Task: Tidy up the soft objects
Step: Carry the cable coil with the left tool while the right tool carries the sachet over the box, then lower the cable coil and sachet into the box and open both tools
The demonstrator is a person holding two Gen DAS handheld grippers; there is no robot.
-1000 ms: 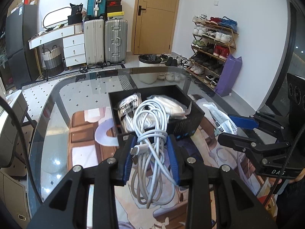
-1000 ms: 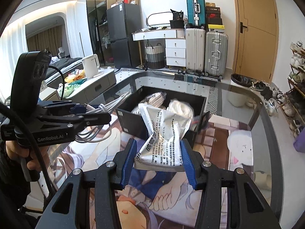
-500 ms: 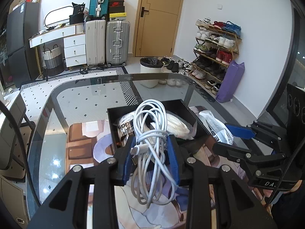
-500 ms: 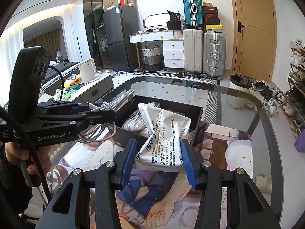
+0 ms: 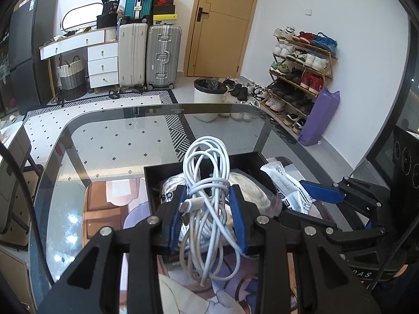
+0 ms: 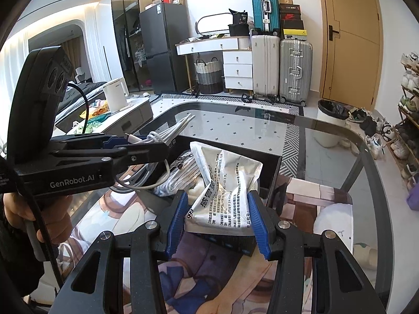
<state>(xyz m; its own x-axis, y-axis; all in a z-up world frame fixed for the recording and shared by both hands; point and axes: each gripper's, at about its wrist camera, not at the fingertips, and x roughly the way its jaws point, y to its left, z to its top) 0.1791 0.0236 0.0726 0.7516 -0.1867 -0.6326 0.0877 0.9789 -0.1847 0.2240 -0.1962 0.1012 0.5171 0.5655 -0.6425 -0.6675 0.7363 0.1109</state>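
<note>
While both loads are held over black box [image 6: 272,167], release is best made low and inside walls, one load at a time, so nothing is spilled onto glass table [image 5: 110,141]. Left gripper [image 5: 209,217] is clamped on coiled white cable [image 5: 207,183]; loops are hung below pads, above box's near edge. Right gripper [image 6: 218,221] is closed on white printed pouch [image 6: 225,185], held upright above box's near wall. Other bagged items are seen already inside.

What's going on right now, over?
Left gripper shut on white cable bundle. Right gripper shut on white packet. Both at black box; nothing blocking.
</note>
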